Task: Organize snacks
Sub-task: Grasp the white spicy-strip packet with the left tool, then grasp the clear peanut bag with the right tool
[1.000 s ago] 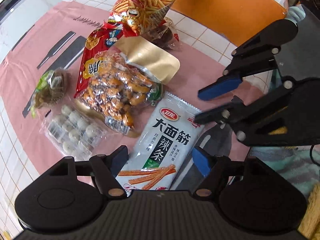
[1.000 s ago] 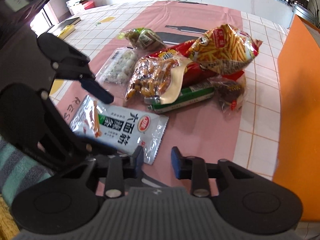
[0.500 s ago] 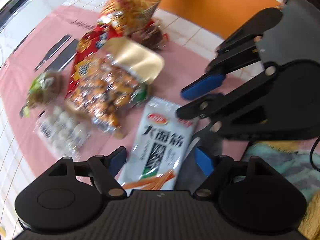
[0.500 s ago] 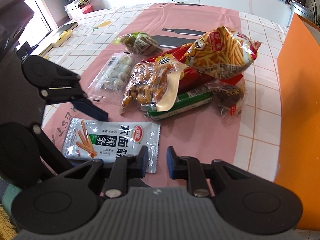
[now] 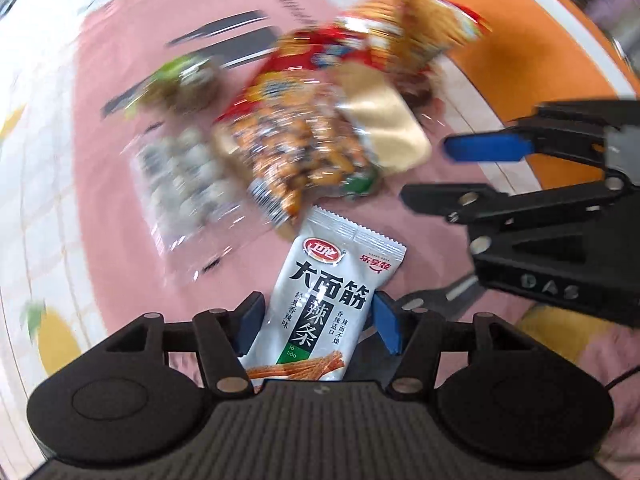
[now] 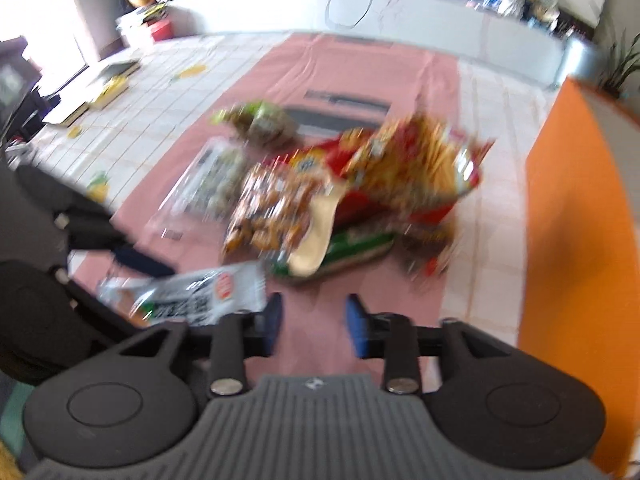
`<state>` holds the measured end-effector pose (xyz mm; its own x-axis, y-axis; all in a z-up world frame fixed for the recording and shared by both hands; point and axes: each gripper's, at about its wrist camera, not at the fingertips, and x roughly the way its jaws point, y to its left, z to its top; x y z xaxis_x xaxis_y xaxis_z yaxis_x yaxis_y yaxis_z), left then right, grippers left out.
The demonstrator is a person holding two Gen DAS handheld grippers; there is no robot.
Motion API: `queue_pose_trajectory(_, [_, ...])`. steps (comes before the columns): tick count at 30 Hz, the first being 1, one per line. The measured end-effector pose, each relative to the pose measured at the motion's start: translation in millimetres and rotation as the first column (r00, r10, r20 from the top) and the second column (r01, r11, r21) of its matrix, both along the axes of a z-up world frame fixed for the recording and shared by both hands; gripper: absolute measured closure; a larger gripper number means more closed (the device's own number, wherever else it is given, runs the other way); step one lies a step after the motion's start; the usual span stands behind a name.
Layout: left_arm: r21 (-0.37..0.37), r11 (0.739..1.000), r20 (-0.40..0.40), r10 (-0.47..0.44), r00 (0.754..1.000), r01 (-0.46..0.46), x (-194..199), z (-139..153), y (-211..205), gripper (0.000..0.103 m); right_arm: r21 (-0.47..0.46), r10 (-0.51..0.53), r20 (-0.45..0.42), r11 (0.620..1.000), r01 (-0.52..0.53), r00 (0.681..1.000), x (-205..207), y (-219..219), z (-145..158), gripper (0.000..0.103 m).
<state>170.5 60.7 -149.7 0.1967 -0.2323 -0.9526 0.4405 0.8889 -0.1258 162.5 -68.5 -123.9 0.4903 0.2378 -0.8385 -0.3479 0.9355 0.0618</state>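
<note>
The worktop (image 6: 168, 112), tiled in white, carried a pink cloth (image 5: 132, 60) down its middle, with an orange panel (image 6: 580, 208) standing along one side. On the cloth lay a blurred heap of snacks: a red and yellow bag of stick crisps (image 6: 420, 168), a clear bag of brown nuts (image 5: 296, 156) with a cream flap, a green packet (image 6: 356, 246) under it, a clear pack of pale round sweets (image 5: 180, 176) and a small green-topped pouch (image 6: 260, 124) further off. Nearer, apart from the heap, was the white spicy-strip packet (image 5: 324, 300), standing between the blue pads of the left claw (image 5: 318, 326). That claw's jaws were closing, the pads right at the packet's edges; whether they pressed it could not be told. The right claw (image 6: 314, 326) hovered over bare cloth, its jaws opening with nothing between them, just beside the packet's end.
</note>
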Motion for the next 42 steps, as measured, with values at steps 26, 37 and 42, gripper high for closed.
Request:
queue_pose_trajectory(26, [-0.207,0.824,0.002,0.54,0.842,-0.528,-2.9,5.3,87.1,0.038,-0.025,-0.078,0.011,0.997,0.078,0.997,22.7,33.1,10.5,0.049])
queue_pose_trajectory(37, [-0.197,0.77,0.016,0.621,0.784,-0.606,-7.5,7.7,98.1,0.038,0.006,0.009,0.033,1.0,-0.009,0.999,38.9,55.4,4.4,0.049])
queue_pose_trajectory(42, [-0.214,0.684,0.012,0.715,0.699,-0.697,-11.7,7.6,113.6,0.038,-0.016,0.139,0.053,0.99,-0.138,0.989,48.2,73.5,-1.7,0.046])
